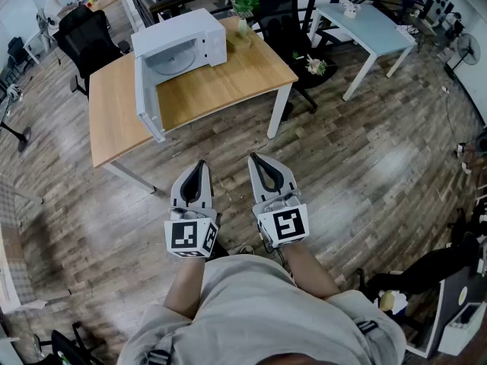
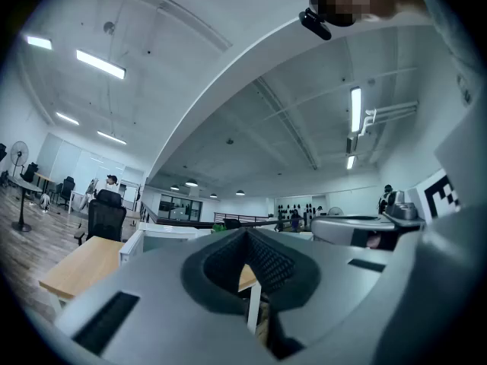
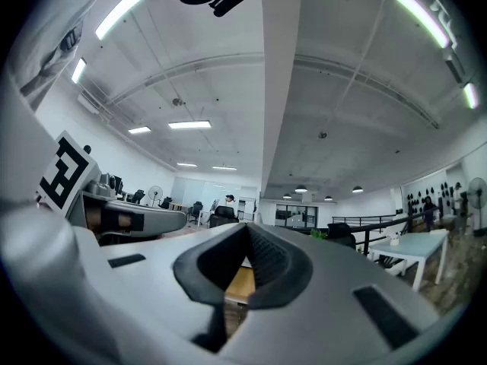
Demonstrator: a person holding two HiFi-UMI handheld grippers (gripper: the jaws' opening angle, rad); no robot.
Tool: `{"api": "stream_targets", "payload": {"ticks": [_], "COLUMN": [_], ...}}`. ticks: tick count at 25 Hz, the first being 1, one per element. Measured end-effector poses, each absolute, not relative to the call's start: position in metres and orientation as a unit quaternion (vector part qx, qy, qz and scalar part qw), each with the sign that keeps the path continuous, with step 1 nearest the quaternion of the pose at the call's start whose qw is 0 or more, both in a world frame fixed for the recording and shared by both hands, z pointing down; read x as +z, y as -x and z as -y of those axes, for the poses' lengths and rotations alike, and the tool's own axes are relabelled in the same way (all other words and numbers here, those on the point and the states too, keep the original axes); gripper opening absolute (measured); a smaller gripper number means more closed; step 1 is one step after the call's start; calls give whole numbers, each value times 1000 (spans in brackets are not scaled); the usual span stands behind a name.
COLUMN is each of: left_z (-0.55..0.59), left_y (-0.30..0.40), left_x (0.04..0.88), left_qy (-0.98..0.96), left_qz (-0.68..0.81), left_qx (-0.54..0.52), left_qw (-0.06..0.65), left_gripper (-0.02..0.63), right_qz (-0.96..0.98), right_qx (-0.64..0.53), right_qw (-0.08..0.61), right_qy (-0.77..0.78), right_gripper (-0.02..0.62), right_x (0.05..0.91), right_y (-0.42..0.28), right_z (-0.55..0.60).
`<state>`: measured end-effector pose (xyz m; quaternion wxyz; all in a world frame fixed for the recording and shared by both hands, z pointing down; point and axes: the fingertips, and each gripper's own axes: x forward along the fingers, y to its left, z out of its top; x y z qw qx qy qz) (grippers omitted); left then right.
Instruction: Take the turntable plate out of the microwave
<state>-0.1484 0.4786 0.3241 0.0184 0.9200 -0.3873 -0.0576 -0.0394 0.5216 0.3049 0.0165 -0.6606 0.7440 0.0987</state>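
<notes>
A boxy white microwave (image 1: 194, 40) stands open on the wooden desk (image 1: 213, 90) over plank floor (image 1: 365, 166), while left gripper (image 1: 201, 163) and right gripper (image 1: 253, 159) fingers are pressed together, empty.

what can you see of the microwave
The microwave is a white box standing upright on a wooden table, toward its far side. Its door is swung wide open on the left. A pale round plate lies flat inside. Only the table touches it.

Left gripper (image 1: 199, 167): jaws together, empty, level | Right gripper (image 1: 257, 161): jaws together, empty, side by side, forearms extended forward
</notes>
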Motion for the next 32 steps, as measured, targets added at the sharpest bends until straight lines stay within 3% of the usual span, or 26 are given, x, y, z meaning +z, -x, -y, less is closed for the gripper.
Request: {"api": "stream_targets", "payload": {"ticks": [16,25,32], "left_z": [-474,-400,-317], "left_y": [132,107,86], "left_x": [371,378,373], "left_qy": [-931,-941,-944], "left_qz": [363,334,325], "left_qx": [15,-1,-5], "left_qw": [33,49,53], "left_gripper": [14,67,66], "right_qz": [-750,-743,-738], "right_qx": [26,34,35], "right_qw": [33,13,3], "right_qy": [661,668,674], "right_gripper": [5,21,40], "right_x": [348,354,349], "right_y": [41,20,1], "right_z": [-516,-441,-360]}}
